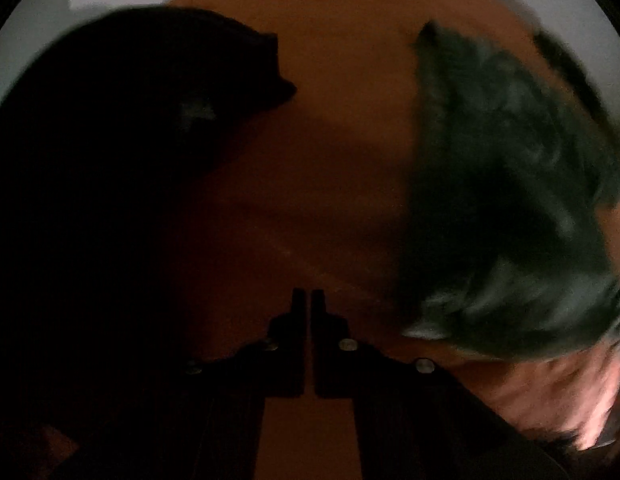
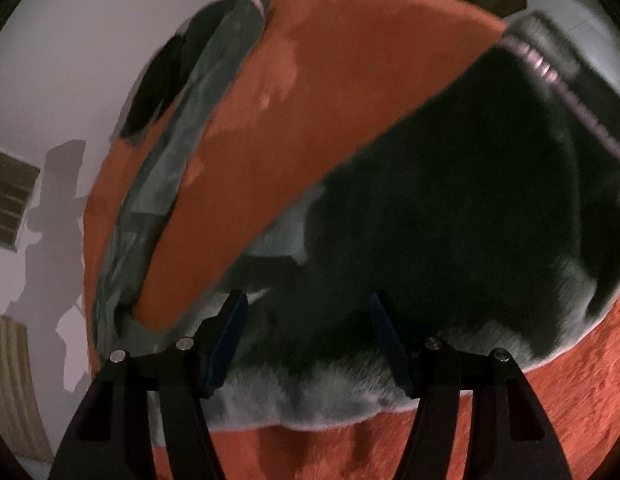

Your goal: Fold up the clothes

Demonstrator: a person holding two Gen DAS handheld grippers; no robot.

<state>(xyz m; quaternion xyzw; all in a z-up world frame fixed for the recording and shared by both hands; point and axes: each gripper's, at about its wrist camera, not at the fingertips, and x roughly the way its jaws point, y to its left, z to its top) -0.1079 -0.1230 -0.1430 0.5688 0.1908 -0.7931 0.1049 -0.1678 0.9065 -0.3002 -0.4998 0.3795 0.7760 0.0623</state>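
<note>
Right gripper [image 2: 307, 340] stands with jaws apart directly over the near hem of the dark garment [image 2: 450, 200], whose long axis runs away and rightward across the orange surface [image 2: 350, 80]. Left gripper [image 1: 308, 300], jaws together and holding nothing, sits left of that garment, farther off.

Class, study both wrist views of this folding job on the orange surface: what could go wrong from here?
1. The right gripper hangs open over the dark garment; closing here might pinch several layers.
2. The left gripper is shut on nothing, so the cloth may slide.
3. Motion blur suggests speed; a grab could miss.
</note>
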